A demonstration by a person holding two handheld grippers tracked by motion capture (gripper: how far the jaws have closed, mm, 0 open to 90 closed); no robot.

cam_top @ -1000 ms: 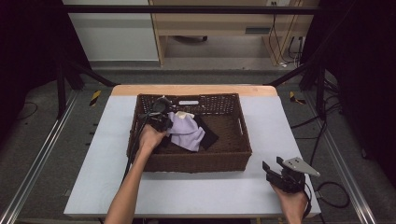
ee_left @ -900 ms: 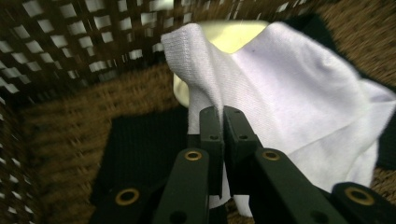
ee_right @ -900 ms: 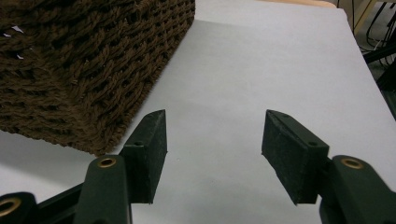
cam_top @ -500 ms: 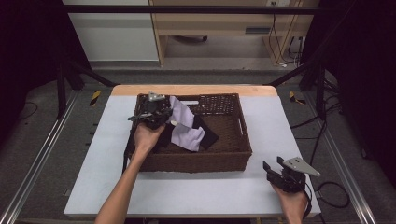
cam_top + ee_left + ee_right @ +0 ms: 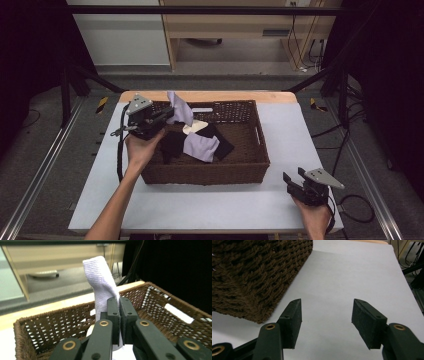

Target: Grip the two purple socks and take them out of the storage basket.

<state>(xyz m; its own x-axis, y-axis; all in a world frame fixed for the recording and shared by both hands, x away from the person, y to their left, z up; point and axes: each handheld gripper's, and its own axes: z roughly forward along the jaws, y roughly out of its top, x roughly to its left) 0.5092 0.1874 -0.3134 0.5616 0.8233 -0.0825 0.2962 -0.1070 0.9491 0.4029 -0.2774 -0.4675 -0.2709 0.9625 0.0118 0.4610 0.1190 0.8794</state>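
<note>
My left gripper (image 5: 167, 116) hangs over the back left corner of the brown wicker basket (image 5: 210, 176), shut on a lilac sock (image 5: 179, 109) that stands up from its jaws. In the left gripper view the sock (image 5: 100, 277) is pinched between the closed pads of that gripper (image 5: 119, 302). A second lilac sock (image 5: 201, 147) lies in the basket on black cloth (image 5: 172, 142), beside a cream piece (image 5: 195, 127). My right gripper (image 5: 295, 181) rests open on the table at the front right, apart from the basket. Nothing is between its jaws (image 5: 325, 315).
The basket stands on a white table (image 5: 200, 210) with bare surface at its front and right. The basket's corner (image 5: 249, 285) is to the left of the right gripper. Black frame bars and cables stand around the table, with a wooden cabinet (image 5: 225, 30) behind.
My left gripper has risen out of the basket and moved toward its back left corner, lifting the lilac sock with it. The right gripper has stayed still.
</note>
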